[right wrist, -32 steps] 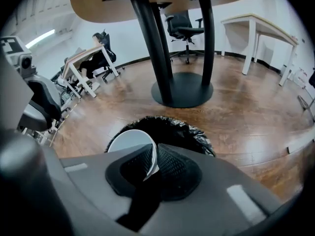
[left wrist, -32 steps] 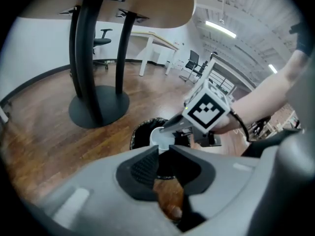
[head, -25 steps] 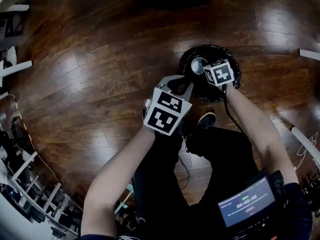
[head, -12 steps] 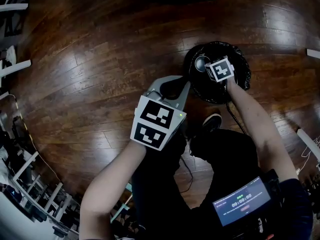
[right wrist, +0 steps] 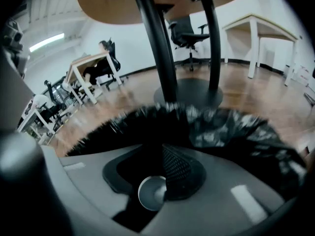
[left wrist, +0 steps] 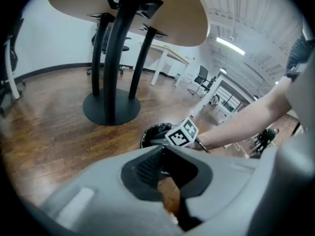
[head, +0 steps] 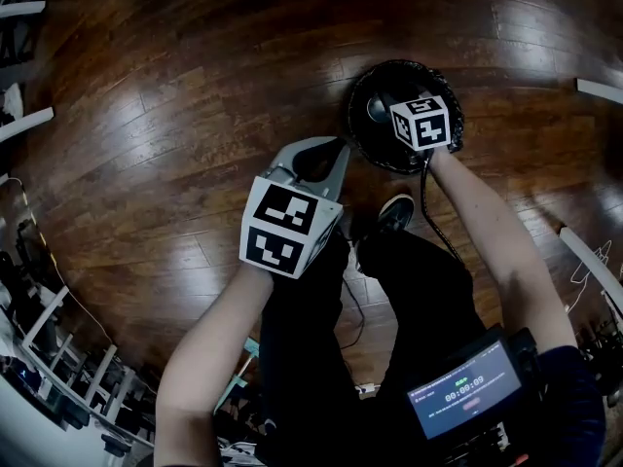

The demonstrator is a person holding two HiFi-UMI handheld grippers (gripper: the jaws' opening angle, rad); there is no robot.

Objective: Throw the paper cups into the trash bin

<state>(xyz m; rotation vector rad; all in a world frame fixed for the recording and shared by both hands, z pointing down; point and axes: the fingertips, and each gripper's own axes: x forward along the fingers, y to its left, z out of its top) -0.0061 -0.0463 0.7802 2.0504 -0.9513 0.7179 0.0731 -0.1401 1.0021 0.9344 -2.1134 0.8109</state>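
My right gripper (head: pixel 397 117) hangs over the mouth of the black-lined trash bin (head: pixel 356 132). Its jaws are opening. A paper cup (right wrist: pixel 150 193) sits between them, mouth toward the camera, beside the right pad (right wrist: pixel 180 172) and apart from the left jaw. In the head view the paper cup (head: pixel 378 110) shows just left of the marker cube, inside the bin's rim. My left gripper (head: pixel 317 160) is held nearer the body, left of the bin, shut with nothing in it. The left gripper view shows the bin (left wrist: pixel 153 132) ahead.
A round table on black legs with a disc base (left wrist: pixel 111 107) stands beyond the bin. The person's shoe (head: pixel 393 212) rests close to the bin. The floor is dark wood. Desks and office chairs (right wrist: pixel 188 33) stand farther off.
The right gripper's jaws have spread over the bin, and the cup looks lower and darker inside the rim. The left gripper has drifted back and to the left.
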